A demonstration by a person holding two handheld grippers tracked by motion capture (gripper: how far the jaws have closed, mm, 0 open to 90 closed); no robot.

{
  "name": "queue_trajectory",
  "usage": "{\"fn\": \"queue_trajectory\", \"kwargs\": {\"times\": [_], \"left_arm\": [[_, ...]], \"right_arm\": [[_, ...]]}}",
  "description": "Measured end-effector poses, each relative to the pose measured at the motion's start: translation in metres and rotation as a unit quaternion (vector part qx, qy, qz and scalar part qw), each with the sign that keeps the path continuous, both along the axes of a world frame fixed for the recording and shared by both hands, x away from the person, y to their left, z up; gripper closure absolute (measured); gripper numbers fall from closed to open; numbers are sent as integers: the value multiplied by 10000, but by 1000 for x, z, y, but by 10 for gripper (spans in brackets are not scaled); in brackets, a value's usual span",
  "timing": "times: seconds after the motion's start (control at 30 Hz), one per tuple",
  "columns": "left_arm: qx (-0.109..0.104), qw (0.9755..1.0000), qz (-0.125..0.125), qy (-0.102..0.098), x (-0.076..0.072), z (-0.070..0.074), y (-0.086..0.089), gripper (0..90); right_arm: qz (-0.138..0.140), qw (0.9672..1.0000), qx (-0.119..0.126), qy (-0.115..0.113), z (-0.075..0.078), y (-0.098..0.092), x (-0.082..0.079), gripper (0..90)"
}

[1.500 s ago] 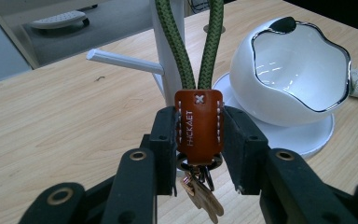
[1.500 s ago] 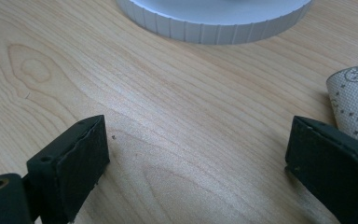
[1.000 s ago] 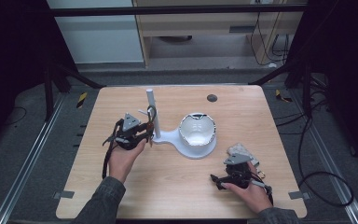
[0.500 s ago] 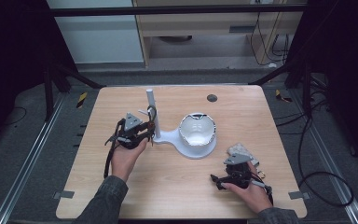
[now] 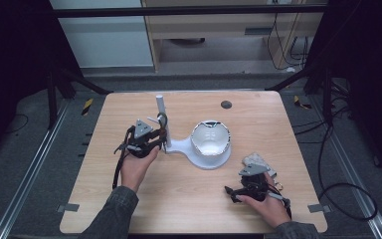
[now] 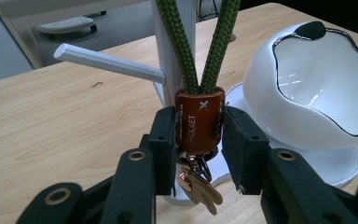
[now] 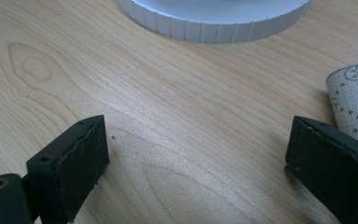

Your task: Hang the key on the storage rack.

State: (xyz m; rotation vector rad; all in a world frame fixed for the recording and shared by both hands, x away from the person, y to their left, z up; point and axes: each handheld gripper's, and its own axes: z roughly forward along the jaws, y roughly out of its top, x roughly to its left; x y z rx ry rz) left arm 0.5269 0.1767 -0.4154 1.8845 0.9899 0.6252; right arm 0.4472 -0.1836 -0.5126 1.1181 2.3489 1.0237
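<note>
The work in hand looks like hanging a keyring lanyard on the white stand (image 5: 162, 119) that rises at the left of the white bowl (image 5: 210, 142), mid-counter. Judging by the left gripper view, the green cord loop (image 6: 199, 42) runs up in front of the stand's post, beside the slanted peg (image 6: 107, 63), but whether it is already over a peg is cut off at the top, so I cannot tell; letting go is at least still to do. The left tongs (image 6: 199, 135) are closed tight on the lanyard's orange leather sleeve (image 6: 199, 119), both pads pressing its sides, with a brass clip and key (image 6: 198, 184) dangling below. The right tongs (image 7: 198, 161) rest low over the wooden counter (image 7: 168, 116) at the near right, jaws wide apart and holding nothing, with a patterned cloth (image 7: 356, 100) just beside one jaw.
</note>
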Motion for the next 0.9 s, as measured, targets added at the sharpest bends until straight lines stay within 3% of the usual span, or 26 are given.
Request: {"fn": "queue_trajectory", "kwargs": {"times": [0.3,0.7,0.8,0.9], "left_arm": [[35,10000,-3,20,-2,-1,1,627],[322,9993,-121,175,-21,-11,15,478],[392,9988,-149,272,-25,-16,22,425],[534,9975,-194,427,-30,-28,31,368]], "right_arm": [[1,10000,-6,-3,0,0,0,58],[28,10000,-42,37,1,-1,-2,58],[98,9998,-166,10,4,0,-3,71],[96,9996,-274,-62,17,0,-4,80]]}}
